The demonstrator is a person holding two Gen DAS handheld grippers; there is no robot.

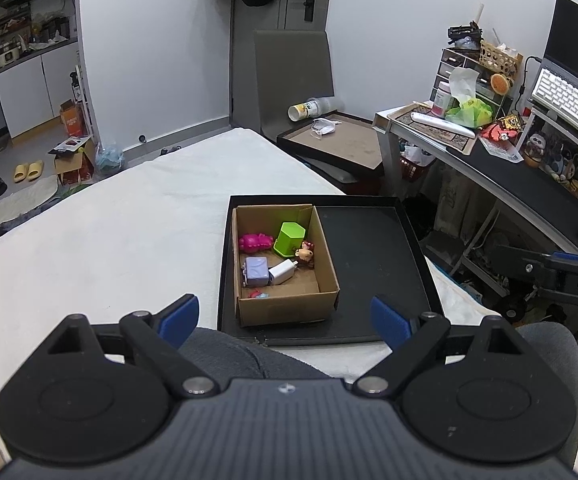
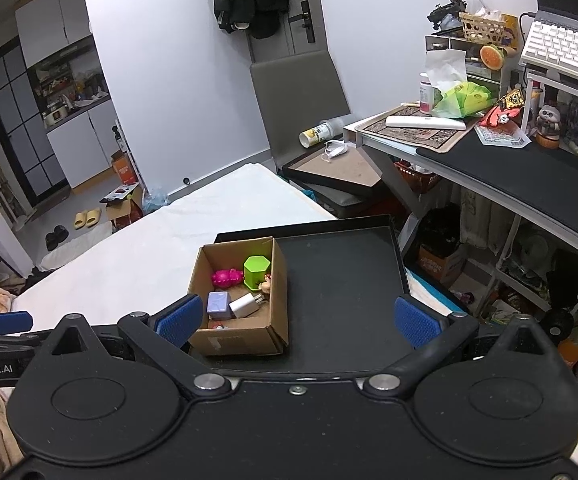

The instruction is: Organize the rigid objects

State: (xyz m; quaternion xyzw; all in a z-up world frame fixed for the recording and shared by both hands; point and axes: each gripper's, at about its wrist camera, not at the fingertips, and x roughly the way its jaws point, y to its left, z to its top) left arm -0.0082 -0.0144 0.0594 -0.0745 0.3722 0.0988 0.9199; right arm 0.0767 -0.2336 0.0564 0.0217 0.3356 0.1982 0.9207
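A cardboard box (image 1: pixel 289 312) (image 2: pixel 245 340) stands in the left part of a black tray (image 1: pixel 369 256) (image 2: pixel 341 280) on a white bed. In the box lie a green hexagonal cup (image 1: pixel 289 238) (image 2: pixel 256 270), a pink toy (image 1: pixel 254 242) (image 2: pixel 227 277), a lilac cube (image 1: pixel 256 272) (image 2: pixel 219 304), a white charger (image 1: pixel 283 272) (image 2: pixel 244 306) and a small brown figure (image 1: pixel 304 255). My left gripper (image 1: pixel 285 322) is open and empty, held short of the box. My right gripper (image 2: pixel 299 320) is open and empty above the tray's near edge.
The white bed (image 1: pixel 109 232) stretches left of the tray. A grey chair (image 1: pixel 293 80) with a second tray stands behind. A cluttered desk (image 2: pixel 509 160) with a keyboard fills the right. A person's grey trouser knee (image 1: pixel 233 352) lies under the left gripper.
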